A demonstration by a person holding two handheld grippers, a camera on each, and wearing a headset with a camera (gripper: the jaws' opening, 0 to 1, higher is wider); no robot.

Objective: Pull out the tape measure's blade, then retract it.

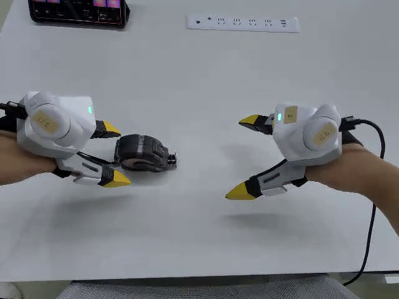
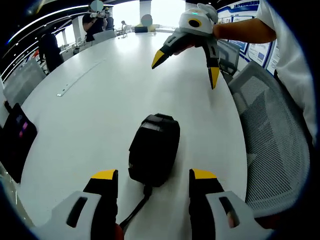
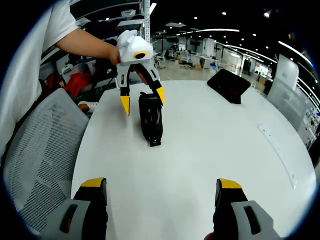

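Head view: tape measure between jaws of wide-open left tool, ungripped; right tool open, empty, apart.

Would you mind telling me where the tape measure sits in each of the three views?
Head view: tape measure left of centre, between the left claw's tips.
Left gripper view: centre, just ahead of that claw's tips.
Right gripper view: upper middle, at the left claw.
Shared landmark: the white power strip.

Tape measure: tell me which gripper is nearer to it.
Left. The left gripper has its open jaws either side of the rear end of the tape measure, not closed on it. The right gripper hangs open, well off to the other side.
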